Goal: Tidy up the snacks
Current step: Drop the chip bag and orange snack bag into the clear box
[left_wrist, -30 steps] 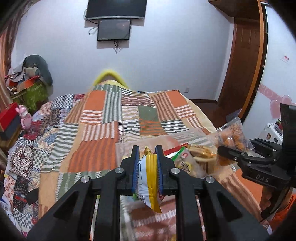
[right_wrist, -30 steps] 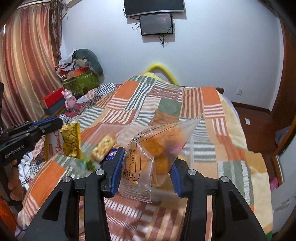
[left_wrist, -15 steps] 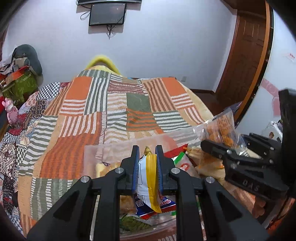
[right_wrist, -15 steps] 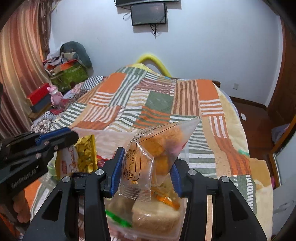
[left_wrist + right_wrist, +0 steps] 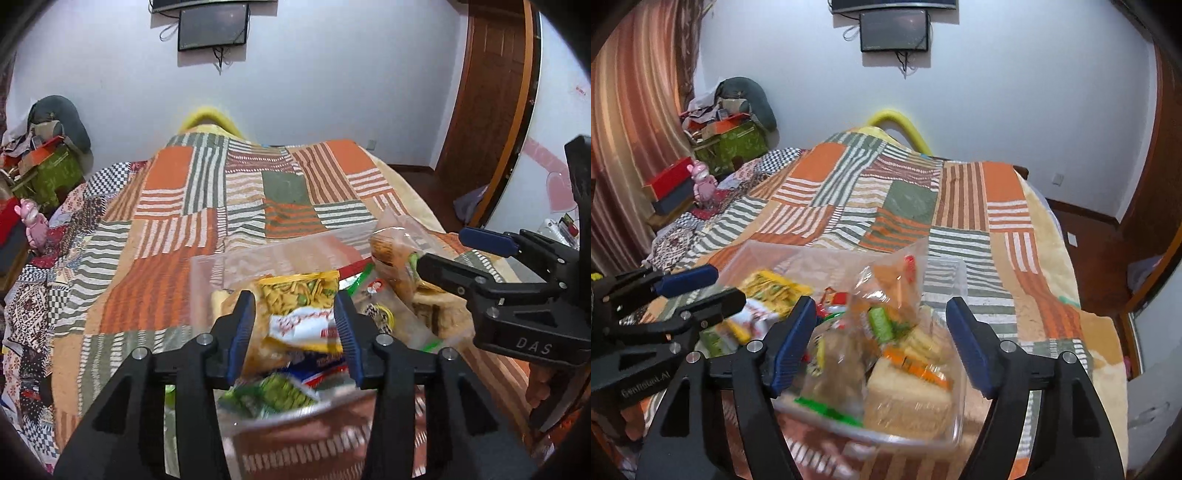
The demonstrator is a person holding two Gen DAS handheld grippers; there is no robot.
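A clear plastic box (image 5: 258, 258) (image 5: 955, 428) sits on the patchwork bedspread and holds several snack packets. My left gripper (image 5: 295, 328) is open above it, over a yellow and white packet (image 5: 299, 317) lying flat in the box; this packet also shows in the right wrist view (image 5: 768, 291). My right gripper (image 5: 882, 339) is open and empty over the box's right side, above a clear bag of orange snacks (image 5: 894, 291) (image 5: 391, 254) resting on the pile. Each gripper shows in the other's view, the right one (image 5: 461, 251) and the left one (image 5: 713, 288).
The striped patchwork bedspread (image 5: 240, 206) stretches beyond the box. A pile of clutter with a green box (image 5: 735, 144) and a red box (image 5: 668, 181) stands at the far left. A wooden door (image 5: 487, 85) is at the right.
Both grippers have opened and let go of their packets, which now lie in the clear box. Both grippers have come lower over the box.
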